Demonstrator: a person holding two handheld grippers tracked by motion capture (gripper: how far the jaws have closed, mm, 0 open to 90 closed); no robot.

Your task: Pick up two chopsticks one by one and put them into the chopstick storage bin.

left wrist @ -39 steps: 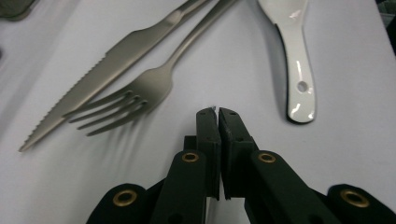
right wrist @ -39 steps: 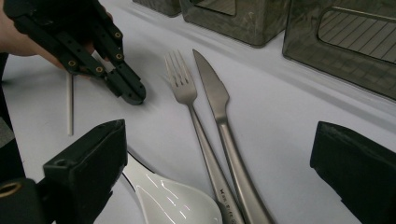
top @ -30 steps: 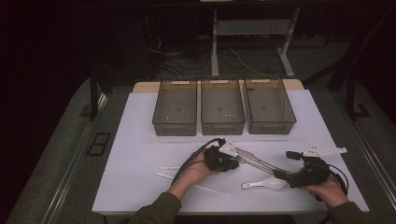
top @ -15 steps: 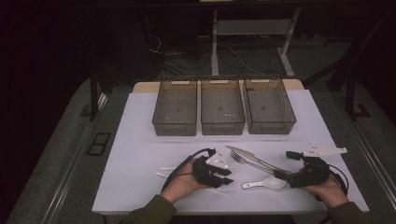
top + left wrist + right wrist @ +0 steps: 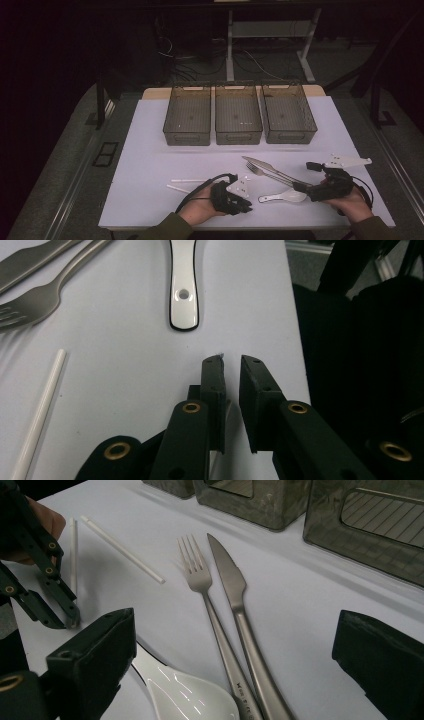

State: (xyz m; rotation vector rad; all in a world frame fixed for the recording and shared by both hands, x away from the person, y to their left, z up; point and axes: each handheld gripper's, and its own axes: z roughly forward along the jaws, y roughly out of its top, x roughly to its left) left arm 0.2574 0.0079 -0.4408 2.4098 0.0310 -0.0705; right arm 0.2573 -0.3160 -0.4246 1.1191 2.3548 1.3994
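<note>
My left gripper [image 5: 245,205] rests near the table's front edge, left of the white spoon [image 5: 280,196]. Its jaws have just been closing and stand all but shut [image 5: 232,362], with nothing between them; the spoon's handle [image 5: 184,290] lies just ahead. My right gripper [image 5: 304,189] is open wide [image 5: 240,665], low over the table. The spoon's bowl [image 5: 190,695] and the handles of the steel fork [image 5: 200,580] and knife [image 5: 230,580] lie between its jaws, untouched. Two white straws [image 5: 187,180] lie left of the left hand.
Three grey see-through bins [image 5: 186,137] [image 5: 238,136] [image 5: 290,136] stand in a row at the back of the white table. The fork [image 5: 257,171] and knife [image 5: 260,164] lie slantwise at the middle front. One straw [image 5: 40,410] lies close to the left jaws.
The left hand has drawn back from beside the fork and knife toward the table's front edge. The right hand has kept still.
</note>
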